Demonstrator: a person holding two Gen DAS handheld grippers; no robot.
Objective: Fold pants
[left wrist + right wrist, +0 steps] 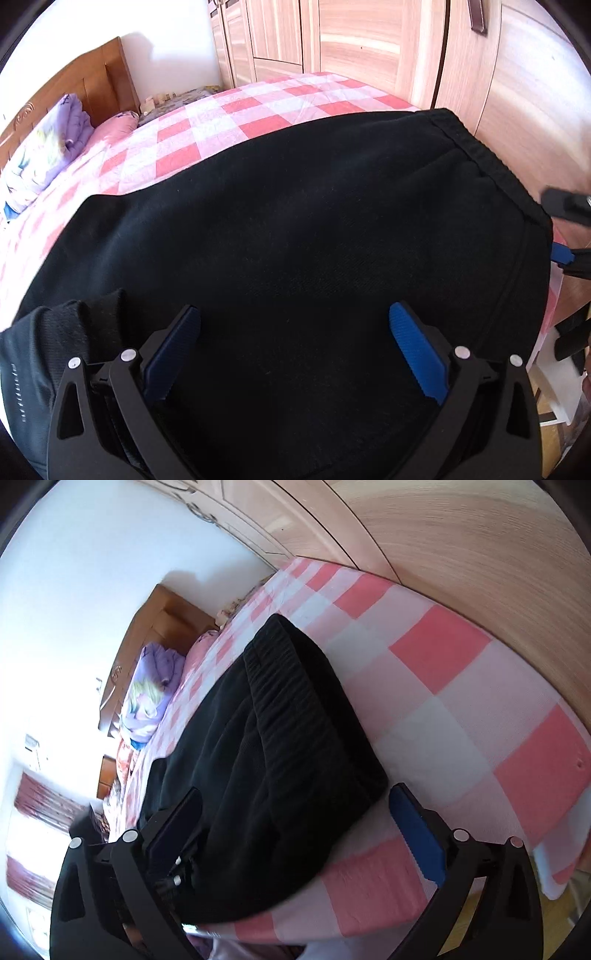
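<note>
The left gripper [295, 347], black-framed with blue ribbed pads, was seen spread wide above the black fleece pants [295, 240]; nothing was held between its fingers. The right gripper [295, 830] was likewise seen fully spread, its fingers set to either side of the waistband corner of the pants [280, 760], with nothing clamped. In the left wrist view, the right gripper [565, 236] was visible beside the ribbed elastic waistband [484, 155]. The pants were laid flat, in a wide folded shape, on the pink-and-white checked bedsheet [443, 716], near the bed's corner. Further off, a lilac printed quilt [48, 151] and a pink pillow [118, 125] were seen against the brown wooden headboard [85, 88]. Beyond the bed, pale wooden wardrobe doors [332, 37] were seen.
</note>
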